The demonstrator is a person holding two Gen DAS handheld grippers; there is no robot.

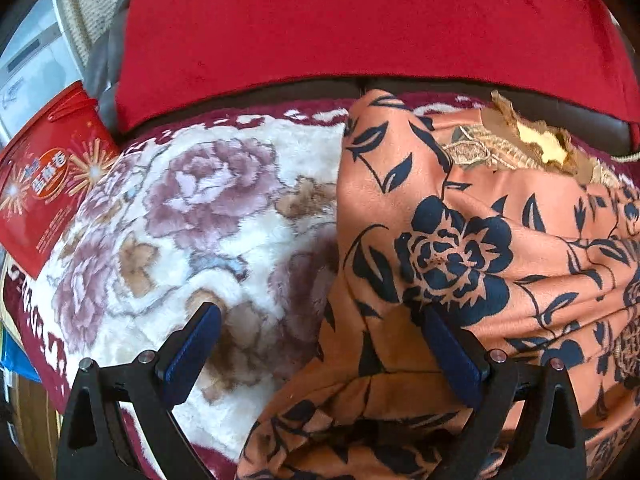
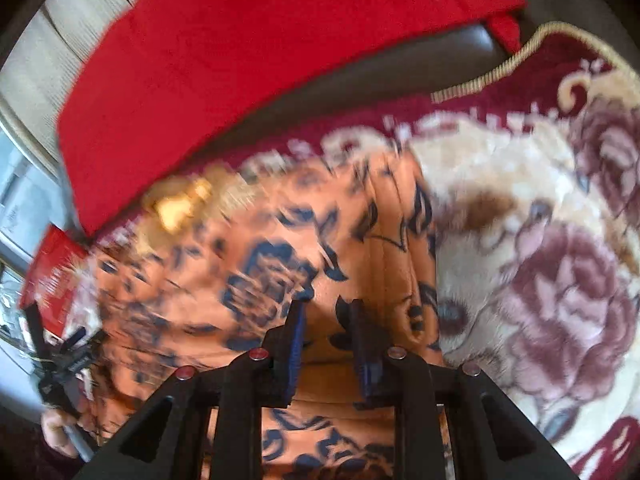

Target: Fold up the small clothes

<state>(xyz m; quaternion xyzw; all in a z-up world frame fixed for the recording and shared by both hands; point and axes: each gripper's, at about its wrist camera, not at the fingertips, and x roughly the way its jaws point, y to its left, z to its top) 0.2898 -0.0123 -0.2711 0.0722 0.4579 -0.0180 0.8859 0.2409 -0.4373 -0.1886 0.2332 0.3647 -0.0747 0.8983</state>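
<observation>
Right wrist: jaws narrowly around orange garment (image 2: 328, 248)

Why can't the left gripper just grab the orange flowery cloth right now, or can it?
Probably yes. The left gripper is open, and the orange flowery cloth already lies by its right finger, with nothing covering it.

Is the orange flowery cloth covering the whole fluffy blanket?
No, the orange flowery cloth covers only part; the fluffy flower-patterned blanket shows beside it.
</observation>
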